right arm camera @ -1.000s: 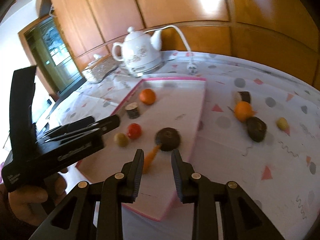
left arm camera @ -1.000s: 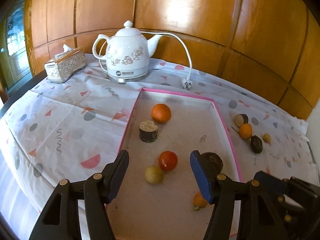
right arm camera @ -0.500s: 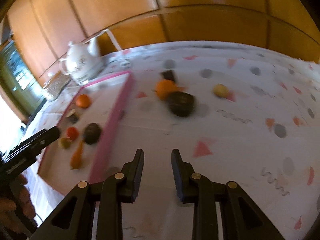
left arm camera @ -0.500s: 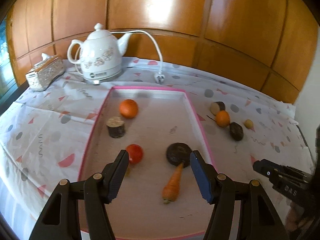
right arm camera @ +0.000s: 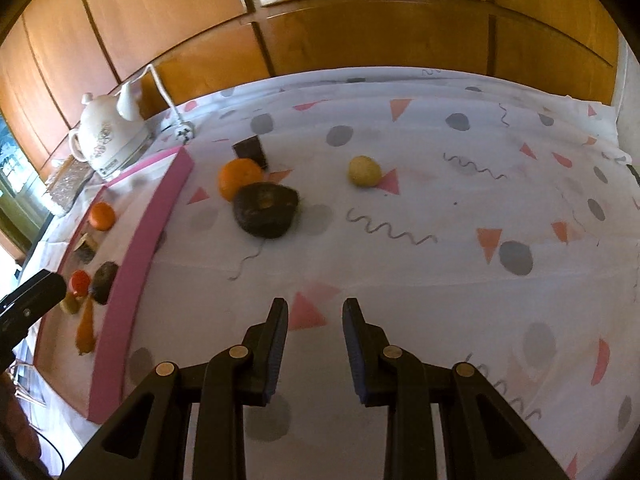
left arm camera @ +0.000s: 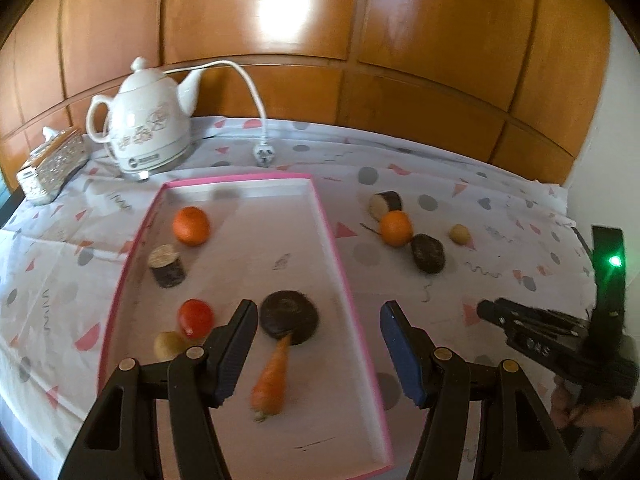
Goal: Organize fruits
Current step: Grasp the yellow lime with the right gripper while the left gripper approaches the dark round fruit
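Note:
A pink-rimmed tray [left arm camera: 344, 280] holds an orange [left arm camera: 191, 225], a cut brown piece [left arm camera: 167, 266], a red fruit [left arm camera: 195, 318], a small yellow fruit [left arm camera: 169, 344], a dark round fruit [left arm camera: 289, 316] and a carrot [left arm camera: 272, 380]. On the cloth right of the tray lie an orange [right arm camera: 239, 178], a dark fruit [right arm camera: 266, 209], a yellow fruit [right arm camera: 363, 171] and a cut dark piece [right arm camera: 250, 151]. My left gripper [left arm camera: 316, 344] is open above the tray's right rim. My right gripper [right arm camera: 315, 344] is open and empty over the bare cloth, short of the loose fruits; it also shows in the left wrist view [left arm camera: 486, 309].
A white electric kettle [left arm camera: 146, 128] with its cord and plug [left arm camera: 264, 156] stands behind the tray. A silver tissue box [left arm camera: 52, 168] sits at the far left. Wooden wall panels back the table. The patterned tablecloth [right arm camera: 440, 260] stretches out to the right.
Both grippers have swung right. The right gripper left the tray and now faces the loose fruits on the cloth. The left view shifted from the tray's middle toward its right rim.

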{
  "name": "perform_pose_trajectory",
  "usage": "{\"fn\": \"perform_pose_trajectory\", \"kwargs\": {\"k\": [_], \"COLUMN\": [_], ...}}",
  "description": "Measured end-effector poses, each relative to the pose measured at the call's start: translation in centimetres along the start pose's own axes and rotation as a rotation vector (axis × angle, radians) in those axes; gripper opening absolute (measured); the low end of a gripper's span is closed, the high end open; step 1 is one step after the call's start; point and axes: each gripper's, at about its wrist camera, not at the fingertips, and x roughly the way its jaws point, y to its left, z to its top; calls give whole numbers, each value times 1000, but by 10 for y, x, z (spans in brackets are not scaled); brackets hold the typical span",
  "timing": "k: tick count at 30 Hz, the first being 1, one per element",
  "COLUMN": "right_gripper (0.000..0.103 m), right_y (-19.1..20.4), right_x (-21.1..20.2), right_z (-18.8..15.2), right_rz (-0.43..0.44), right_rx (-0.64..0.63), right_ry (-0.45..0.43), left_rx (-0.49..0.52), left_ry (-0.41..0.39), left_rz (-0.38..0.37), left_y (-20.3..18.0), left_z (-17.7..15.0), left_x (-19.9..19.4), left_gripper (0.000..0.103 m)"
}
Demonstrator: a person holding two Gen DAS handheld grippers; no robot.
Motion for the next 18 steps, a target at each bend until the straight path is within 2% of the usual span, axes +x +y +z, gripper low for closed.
{"fn": "perform_pose_trajectory", "kwargs": {"k": [10, 13, 18], "right_gripper": [28, 34, 34], "right_y": [-24, -26, -25], "right_x": [17, 28, 48], "right_z": [38, 50, 69], "right_rz": [-57, -57, -76], "right_rx": [-4, -18, -62], "right_ry": [-38, -36, -31], "left_rx": [41, 42, 38], "left_ry": [27, 36, 58], "left_rz": [-48, -58, -71], "left_y": [-31, -36, -45], "left_z": [13, 19, 26], "left_x": [20, 27, 37], "left_gripper": [64, 64, 64]}}
